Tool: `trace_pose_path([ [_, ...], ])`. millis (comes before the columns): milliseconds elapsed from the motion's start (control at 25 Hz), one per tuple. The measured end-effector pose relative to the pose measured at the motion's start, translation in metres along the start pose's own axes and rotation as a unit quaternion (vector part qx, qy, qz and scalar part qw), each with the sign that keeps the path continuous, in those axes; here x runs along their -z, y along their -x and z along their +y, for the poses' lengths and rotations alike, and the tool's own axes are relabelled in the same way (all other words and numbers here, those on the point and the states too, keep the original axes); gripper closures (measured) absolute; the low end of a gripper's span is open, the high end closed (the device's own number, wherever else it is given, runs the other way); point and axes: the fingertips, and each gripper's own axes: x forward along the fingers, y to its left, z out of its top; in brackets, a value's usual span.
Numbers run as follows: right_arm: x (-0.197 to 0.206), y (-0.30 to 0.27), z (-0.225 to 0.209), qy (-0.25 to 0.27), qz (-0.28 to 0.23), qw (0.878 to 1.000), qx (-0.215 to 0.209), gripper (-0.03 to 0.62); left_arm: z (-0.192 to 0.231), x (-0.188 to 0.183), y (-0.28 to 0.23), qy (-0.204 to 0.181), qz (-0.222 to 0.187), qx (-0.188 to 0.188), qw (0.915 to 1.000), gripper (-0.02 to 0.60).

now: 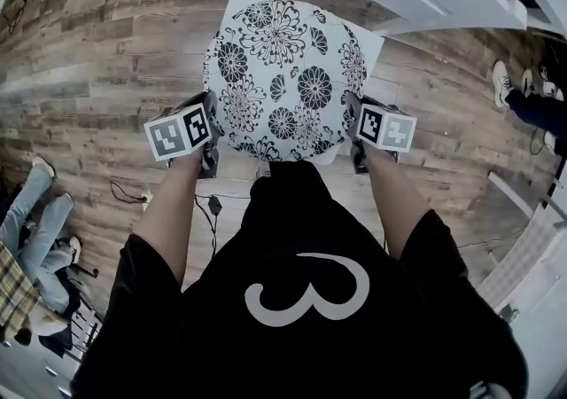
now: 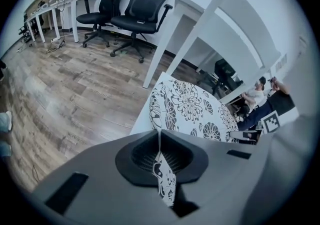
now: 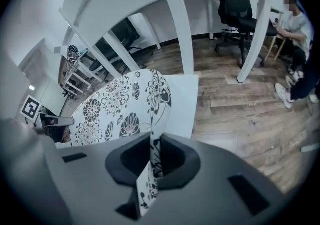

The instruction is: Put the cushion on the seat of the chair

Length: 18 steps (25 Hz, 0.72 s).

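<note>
A large white 3 (image 1: 307, 289) stands on the person's black shirt (image 1: 221, 335); it is the only figure that can be read. The left marker cube (image 1: 183, 132) on the left gripper (image 1: 211, 112) and the right marker cube (image 1: 386, 128) on the right gripper (image 1: 353, 113) bear black-and-white square code markers: block patterns, not letters.

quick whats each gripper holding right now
Left gripper: shut on the cushion, at one edge.
Right gripper: shut on the cushion, at the opposite edge.
</note>
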Motion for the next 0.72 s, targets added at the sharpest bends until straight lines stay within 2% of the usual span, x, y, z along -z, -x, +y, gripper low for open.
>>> trace_pose_path([
  [280, 0.01, -0.02, -0.026, 0.015, 0.031, 0.998, 0.052, 0.536, 0.027, 0.002, -0.021, -0.04, -0.004, -0.035, 0.9986, 0.558],
  [480, 0.015, -0.026, -0.036, 0.022, 0.042, 0.996, 0.079, 0.468, 0.037, 0.008, -0.033, -0.087, 0.002, -0.064, 0.9941, 0.557],
  [600, 0.015, -0.029, -0.039, 0.023, 0.045, 0.995, 0.09, 0.444, 0.043, 0.008, -0.043, -0.095, 0.01, -0.081, 0.9921, 0.542],
  [720, 0.016, -0.031, -0.043, 0.021, 0.046, 0.994, 0.094, 0.43, 0.051, 0.011, -0.05, -0.104, 0.021, -0.096, 0.9898, 0.493],
])
